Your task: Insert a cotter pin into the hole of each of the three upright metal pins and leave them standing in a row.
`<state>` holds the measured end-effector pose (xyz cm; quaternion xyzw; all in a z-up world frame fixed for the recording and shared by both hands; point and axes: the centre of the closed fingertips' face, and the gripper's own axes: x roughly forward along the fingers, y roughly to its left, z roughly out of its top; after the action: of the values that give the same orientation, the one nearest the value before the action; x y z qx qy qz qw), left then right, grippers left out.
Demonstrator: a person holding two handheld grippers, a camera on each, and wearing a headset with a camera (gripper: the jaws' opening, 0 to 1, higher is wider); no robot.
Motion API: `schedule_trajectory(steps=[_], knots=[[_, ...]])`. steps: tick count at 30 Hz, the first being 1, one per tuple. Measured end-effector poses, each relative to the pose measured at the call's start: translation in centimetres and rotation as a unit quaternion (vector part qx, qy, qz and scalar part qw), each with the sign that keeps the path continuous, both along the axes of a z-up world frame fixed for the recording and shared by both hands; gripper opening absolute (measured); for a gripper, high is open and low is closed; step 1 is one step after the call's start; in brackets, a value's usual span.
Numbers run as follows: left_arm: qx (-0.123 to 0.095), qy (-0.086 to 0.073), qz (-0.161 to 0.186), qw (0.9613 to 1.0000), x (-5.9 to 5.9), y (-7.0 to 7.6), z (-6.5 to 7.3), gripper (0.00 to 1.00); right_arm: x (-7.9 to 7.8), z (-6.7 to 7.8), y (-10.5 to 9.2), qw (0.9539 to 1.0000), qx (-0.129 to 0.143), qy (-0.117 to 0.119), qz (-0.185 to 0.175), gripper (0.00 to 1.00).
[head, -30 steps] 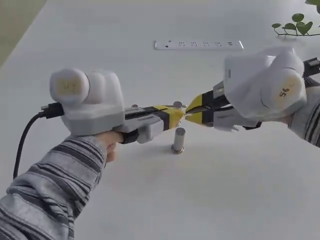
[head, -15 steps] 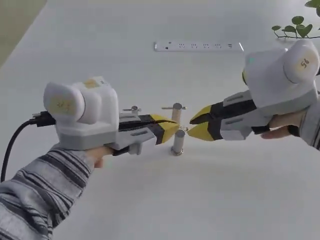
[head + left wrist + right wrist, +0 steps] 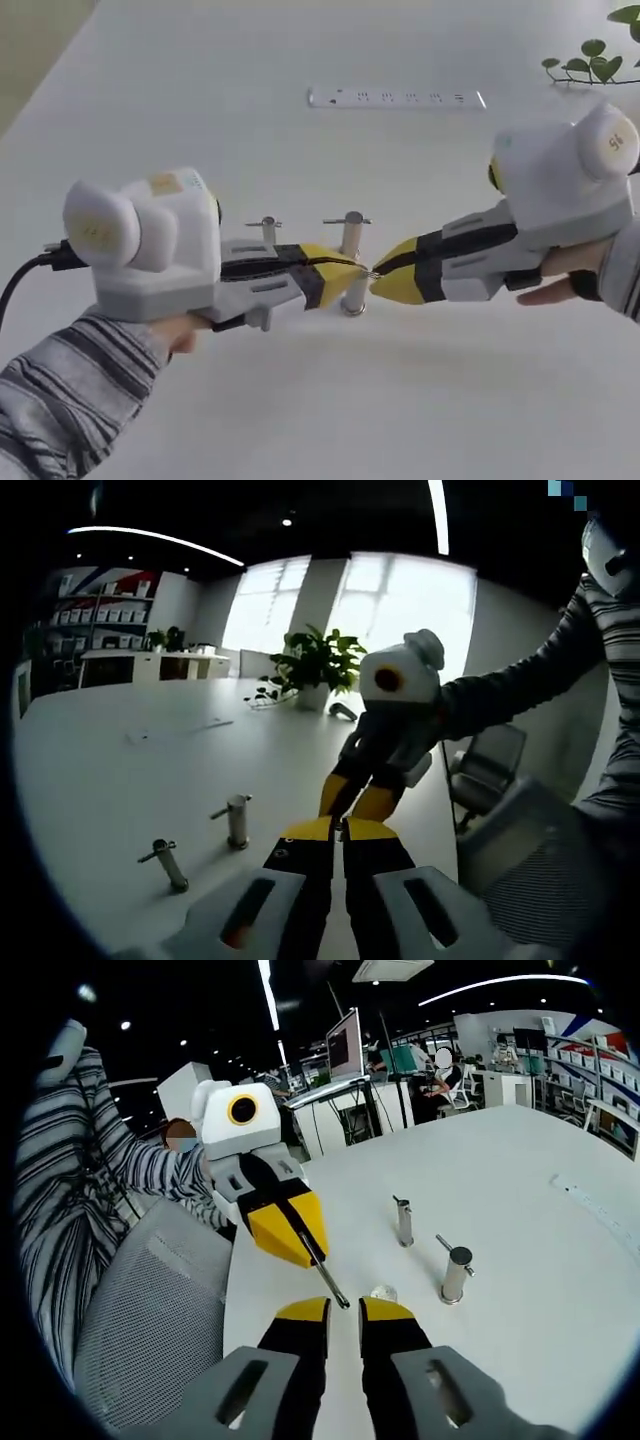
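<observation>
Two upright metal pins [image 3: 268,230] [image 3: 351,228] stand side by side, each with a cotter pin through its top; the left gripper view shows them too [image 3: 170,863] [image 3: 237,820]. A third metal pin [image 3: 352,303] stands in front, mostly hidden behind my left gripper [image 3: 358,268]; its top [image 3: 383,1293] has no cotter pin. My left gripper is shut on a thin cotter pin [image 3: 325,1270] that points at my right gripper [image 3: 378,278]. The right jaws [image 3: 345,1305] are closed on the pin's free end. The two grippers meet tip to tip just above the third pin.
A white power strip [image 3: 397,96] lies at the back of the white table [image 3: 450,400]. Plant leaves [image 3: 590,55] reach in at the far right. A black cable [image 3: 20,280] trails from my left gripper. A mesh office chair [image 3: 150,1310] stands beside the table.
My right gripper's jaws, open half a second ago, have closed on the cotter pin's end. Both grippers have sunk slightly, and the left tip now covers the third pin.
</observation>
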<state>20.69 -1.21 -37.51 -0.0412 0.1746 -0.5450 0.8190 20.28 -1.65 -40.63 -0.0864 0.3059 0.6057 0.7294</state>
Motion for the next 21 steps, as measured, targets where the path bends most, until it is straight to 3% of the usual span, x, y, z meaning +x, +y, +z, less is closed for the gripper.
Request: schedule_trajectory(steps=[6, 14, 21], knots=[[-0.017, 0.012, -0.003, 0.9998, -0.29, 0.04, 0.2, 0.0, -0.57, 0.34, 0.39, 0.9999, 0.007, -0.004, 0.012, 0.01], [-0.024, 0.031, -0.002, 0.9992, -0.65, 0.25, -0.16, 0.0, -0.76, 0.4, 0.36, 0.9992, -0.006, -0.024, 0.03, 0.0], [-0.024, 0.031, -0.004, 0.9992, -0.89, 0.22, -0.32, 0.0, -0.8, 0.35, 0.19, 0.9973, -0.022, -0.049, 0.05, 0.0]])
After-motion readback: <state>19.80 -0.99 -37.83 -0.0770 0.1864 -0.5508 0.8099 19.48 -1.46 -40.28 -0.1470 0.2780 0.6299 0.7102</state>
